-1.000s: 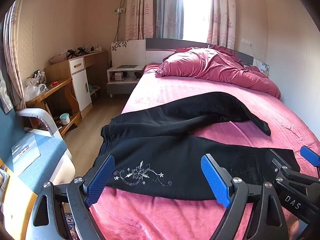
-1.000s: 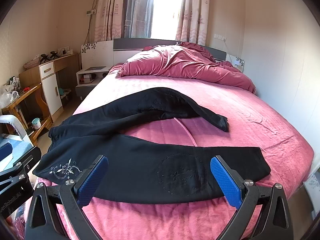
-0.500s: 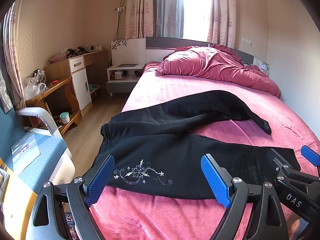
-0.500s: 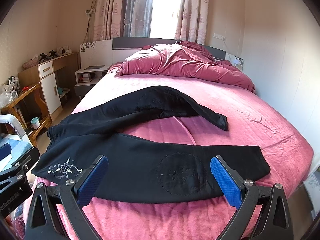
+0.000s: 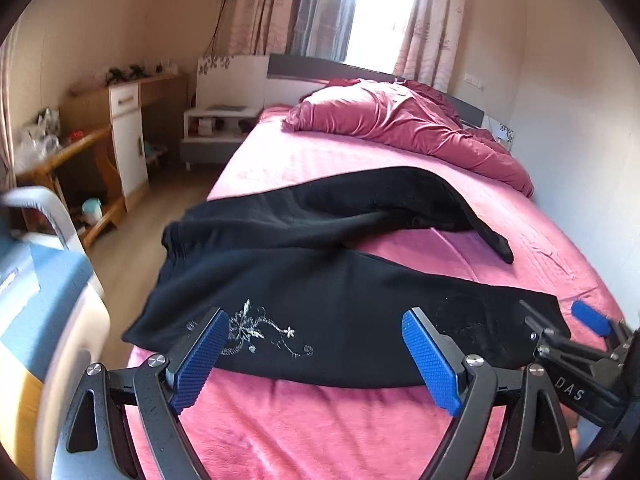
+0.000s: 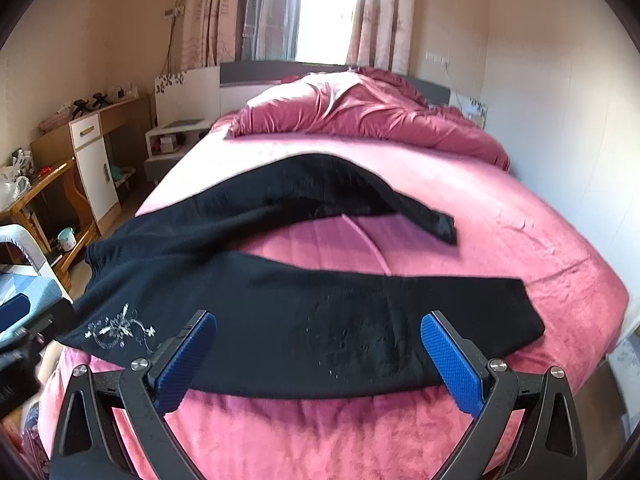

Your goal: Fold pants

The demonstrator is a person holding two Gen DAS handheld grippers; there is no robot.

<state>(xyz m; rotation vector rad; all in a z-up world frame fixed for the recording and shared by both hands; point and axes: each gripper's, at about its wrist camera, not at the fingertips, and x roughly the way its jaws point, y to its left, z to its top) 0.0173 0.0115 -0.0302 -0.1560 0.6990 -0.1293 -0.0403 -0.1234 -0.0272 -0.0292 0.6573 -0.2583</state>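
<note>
Item one: black pants (image 5: 320,280) spread flat across the pink bed (image 5: 304,432), waistband at 9 o'clock, near leg running toward 3 o'clock, far leg bent and draped toward 1 o'clock. White floral embroidery (image 5: 256,330) sits by the waistband. Item two: my left tongs (image 5: 316,360), released, blue pads wide apart, nothing between them, hovering over the embroidered hip. Item three: my right tongs (image 6: 318,362), likewise released and empty, above the near leg. Crumpled maroon duvet (image 6: 360,116) at 12 o'clock.
</note>
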